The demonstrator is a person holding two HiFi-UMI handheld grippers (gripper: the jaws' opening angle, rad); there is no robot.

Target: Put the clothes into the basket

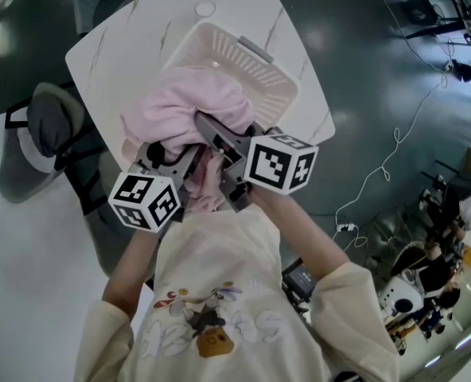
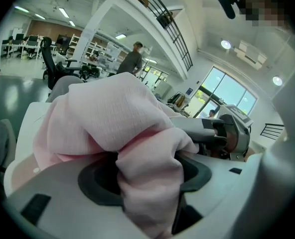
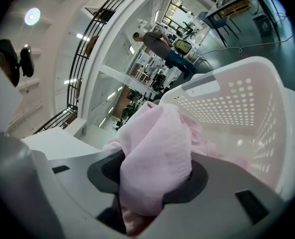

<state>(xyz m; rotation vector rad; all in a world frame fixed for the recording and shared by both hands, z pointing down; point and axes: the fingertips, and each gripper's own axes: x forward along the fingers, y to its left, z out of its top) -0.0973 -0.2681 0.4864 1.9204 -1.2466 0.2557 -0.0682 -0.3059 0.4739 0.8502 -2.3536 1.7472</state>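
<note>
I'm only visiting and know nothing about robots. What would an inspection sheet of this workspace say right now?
Surface: white marbled table, carrying the basket.
Job's things: white perforated basket on the table; pink garment bunched over its near rim, partly inside.
Clutter: one small white round object on the table beyond the basket.
Grippers: left gripper and right gripper each shut on a fold of the pink garment.
Cables: white cable trailing across the floor on the right.
Surroundings: grey chair left of the table; people at lower right.
</note>
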